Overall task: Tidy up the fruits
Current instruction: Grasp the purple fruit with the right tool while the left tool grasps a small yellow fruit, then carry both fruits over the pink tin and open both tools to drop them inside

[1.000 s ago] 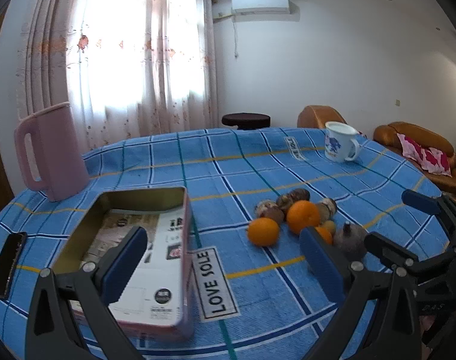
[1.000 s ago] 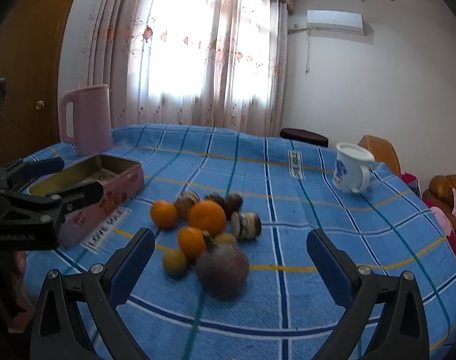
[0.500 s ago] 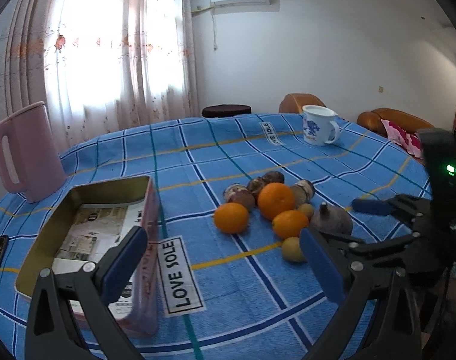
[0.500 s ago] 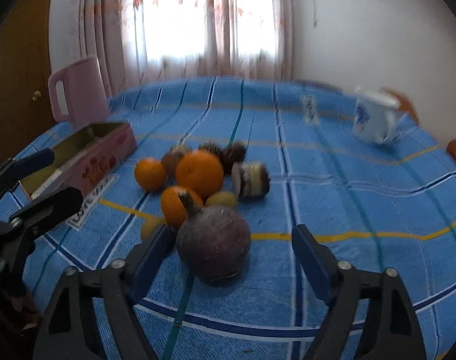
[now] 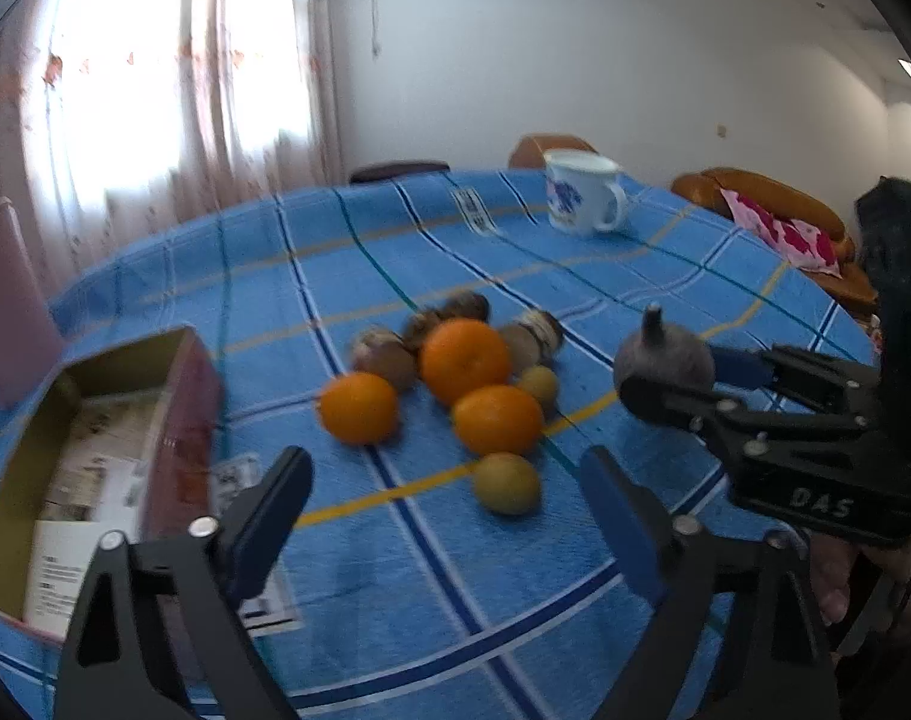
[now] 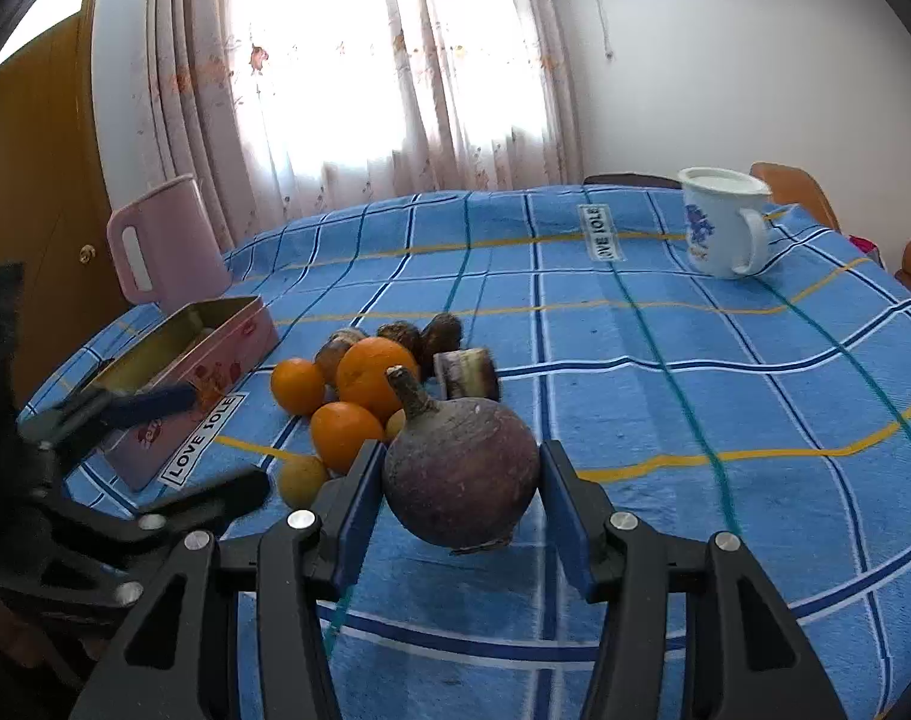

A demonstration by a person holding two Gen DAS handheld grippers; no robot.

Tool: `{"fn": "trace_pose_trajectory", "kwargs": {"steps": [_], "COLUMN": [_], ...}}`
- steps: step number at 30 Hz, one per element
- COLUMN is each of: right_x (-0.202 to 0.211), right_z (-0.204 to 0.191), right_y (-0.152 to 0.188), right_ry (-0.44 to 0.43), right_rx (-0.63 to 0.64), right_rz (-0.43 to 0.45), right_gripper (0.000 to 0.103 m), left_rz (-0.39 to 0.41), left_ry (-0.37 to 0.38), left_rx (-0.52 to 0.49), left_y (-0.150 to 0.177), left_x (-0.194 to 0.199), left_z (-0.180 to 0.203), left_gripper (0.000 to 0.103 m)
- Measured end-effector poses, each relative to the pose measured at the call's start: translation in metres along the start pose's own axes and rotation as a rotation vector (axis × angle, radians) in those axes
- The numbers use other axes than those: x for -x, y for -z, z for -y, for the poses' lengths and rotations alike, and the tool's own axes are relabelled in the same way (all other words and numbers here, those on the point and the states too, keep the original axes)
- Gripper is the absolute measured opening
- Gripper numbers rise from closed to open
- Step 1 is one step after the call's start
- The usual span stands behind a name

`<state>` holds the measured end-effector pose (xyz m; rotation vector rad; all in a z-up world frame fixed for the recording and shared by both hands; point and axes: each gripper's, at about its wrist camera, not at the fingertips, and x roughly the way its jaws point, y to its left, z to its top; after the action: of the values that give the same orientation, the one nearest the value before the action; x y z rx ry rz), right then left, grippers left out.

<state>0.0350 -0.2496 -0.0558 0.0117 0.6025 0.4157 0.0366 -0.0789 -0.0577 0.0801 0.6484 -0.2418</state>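
- Right wrist view: right gripper clenched on a dark purple stemmed fruit, one blue pad against each flank; the fruit appears raised off the blue checked tablecloth, with shadow beneath it.
- Just behind the held fruit, a cluster on the cloth: three oranges, two small yellow fruits, several brown fruits and a cut brown piece, most touching one another.
- Pink tin box, open-topped, lies left of the cluster, near it but apart; a pink jug stands behind the box.
- White mug stands well apart at the far right of the cloth.
- Left wrist view: left gripper released, fingers wide apart and grasping nothing, above the cloth between the box and the cluster.
- Same view: the held fruit sits at the tip of the right gripper, right of the cluster; this frame is blurred.
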Motion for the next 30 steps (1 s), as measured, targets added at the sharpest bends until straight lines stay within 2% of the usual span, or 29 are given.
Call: {"fn": "trace_pose_trajectory", "kwargs": {"steps": [2,5,7,9,11,12,15,16,20,30], "right_x": [0.002,0.002,0.002,0.002,0.002,0.002,0.005,0.006,0.01,0.01], "right_z": [-0.001,0.001,0.0,-0.002,-0.004,-0.004,-0.008,-0.009,-0.015,-0.037], "right_y": [0.0,0.0,0.0,0.001,0.001,0.001,0.0,-0.001,-0.002,-0.012], "right_ry": [-0.008,-0.018,-0.029,-0.032,-0.035,-0.039,-0.047,-0.049,-0.06,-0.079], "right_rx": [0.003,0.008,0.01,0.015,0.019,0.02,0.028,0.03,0.043,0.084], "right_rz": [0.012,0.016,0.02,0.022,0.022,0.024,0.036,0.04,0.056,0.087], "right_gripper": [0.053,0.053,0.053,0.053,0.053,0.053,0.053,0.053,0.053,0.053], "left_rz": [-0.037,-0.079,-0.126,-0.146,-0.161,-0.169,-0.166,-0.161,-0.136,-0.001], "left_ry": [0.019,0.043,0.062,0.074,0.084,0.096,0.134,0.161,0.177,0.07], "left_rx": [-0.009,0.002,0.007,0.013,0.004,0.003,0.019,0.031,0.044,0.016], "left_y": [0.0,-0.001,-0.001,0.0,0.0,0.001,0.001,0.002,0.002,-0.003], "left_x": [-0.009,-0.018,-0.026,-0.029,-0.031,-0.032,-0.03,-0.028,-0.022,0.009], "left_z": [0.005,0.007,0.007,0.007,0.008,0.008,0.005,0.002,-0.003,-0.021], "left_gripper": [0.081,0.066,0.062,0.049,0.046,0.038,0.03,0.03,0.03,0.03]}}
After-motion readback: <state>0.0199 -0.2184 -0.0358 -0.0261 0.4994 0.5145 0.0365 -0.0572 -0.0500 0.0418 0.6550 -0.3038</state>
